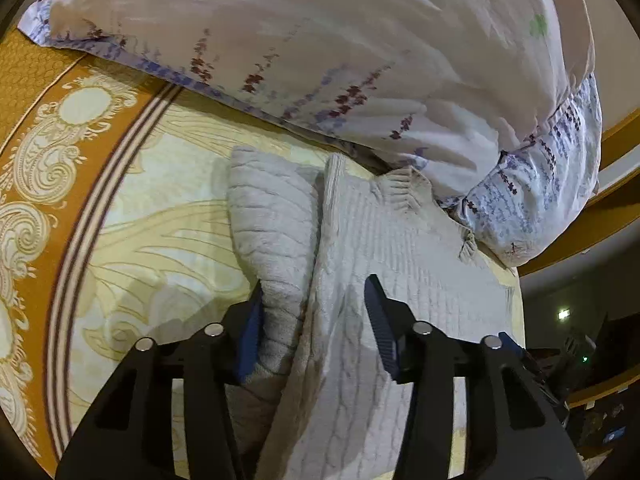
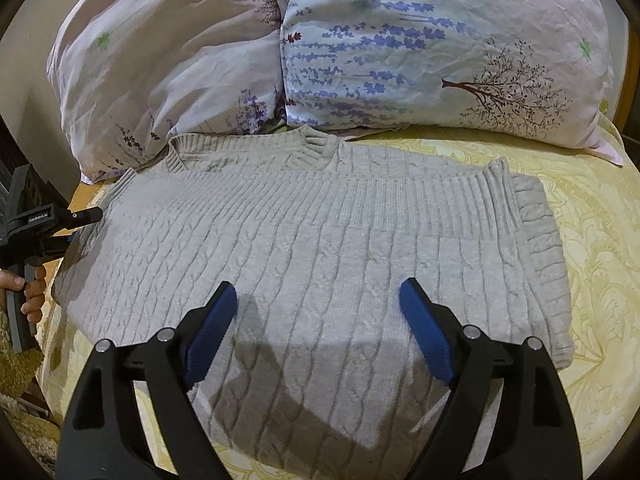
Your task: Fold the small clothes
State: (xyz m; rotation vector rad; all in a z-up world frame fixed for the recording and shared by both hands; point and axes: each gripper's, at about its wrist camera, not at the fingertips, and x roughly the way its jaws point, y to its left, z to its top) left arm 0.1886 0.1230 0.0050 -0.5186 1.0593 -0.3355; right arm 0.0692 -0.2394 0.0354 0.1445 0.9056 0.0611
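Sweater [image 1: 384, 240] of pale grey cable knit lies flat on a yellow-patterned bedspread [image 1: 152, 208], its ribbed collar [image 1: 404, 188] up against a floral pillow [image 1: 320, 52]. From the left wrist camera, one sleeve [image 1: 272, 232] is folded alongside the body, and the left gripper [image 1: 316, 308] straddles that sleeve and the body's edge. Its jaws stand partly apart; the left blue pad [image 1: 250, 340] touches the sleeve's outer side, while the right pad [image 1: 380, 320] rests over the body, and no firm squeeze on the knit can be made out. An orange border [image 1: 52, 92] with cream scrollwork curves along the bedspread at the left. From the right wrist camera, the sweater [image 2: 312, 240] spreads across the middle of the bed, collar [image 2: 312, 148] toward two pillows: a pinkish one [image 2: 160, 64] and a bluish one [image 2: 440, 52] printed with purple flowers and a brown tree. A sleeve [image 2: 540, 248] lies folded down the sweater's right edge. The right gripper [image 2: 318, 304] hovers over the lower body of the sweater with its jaws wide apart, nothing between the blue pads [image 2: 210, 332] but the knit below. At the left edge, the left gripper [image 2: 68, 224] reaches the sweater's side, held by a hand [image 2: 28, 288]; its jaws cannot be told from this view. The bedspread [image 2: 592, 264] shows bare to the right.
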